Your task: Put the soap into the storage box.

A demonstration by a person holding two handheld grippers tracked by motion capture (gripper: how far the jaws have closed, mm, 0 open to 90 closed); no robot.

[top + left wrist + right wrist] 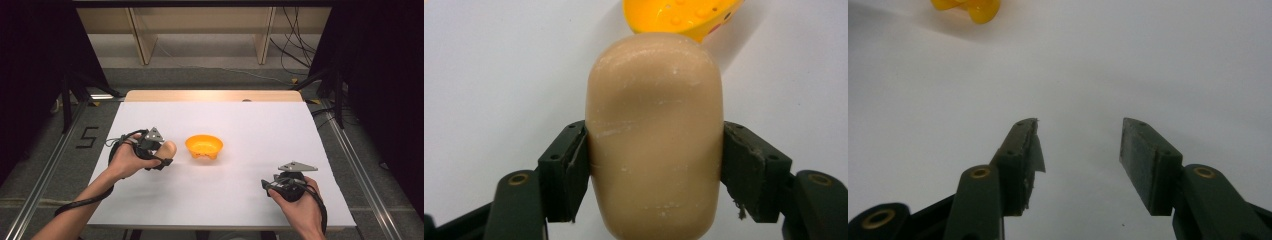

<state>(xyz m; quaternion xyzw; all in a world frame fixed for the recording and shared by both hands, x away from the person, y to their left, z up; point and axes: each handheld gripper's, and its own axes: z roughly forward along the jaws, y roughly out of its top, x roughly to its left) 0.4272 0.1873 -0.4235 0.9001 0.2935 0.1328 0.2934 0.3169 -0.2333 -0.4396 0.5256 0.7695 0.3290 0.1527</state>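
A tan, rounded bread-like piece (655,135) sits clamped between the jaws of my left gripper (654,165), pads pressed on both its sides. From above, that left gripper (162,152) holds the tan piece (169,148) just left of an orange bowl (204,146) on the white table. The bowl's rim (681,17) shows beyond the piece. My right gripper (267,186) rests near the front right of the table. In its own view the right gripper (1080,142) is open, nothing between the jaws, and the orange bowl (968,9) lies far off at upper left.
The white table cover (250,130) spreads wide around the bowl. A bare wooden strip (215,95) runs along the far edge. Metal rails and floor cables flank the table, with wooden shelf legs behind.
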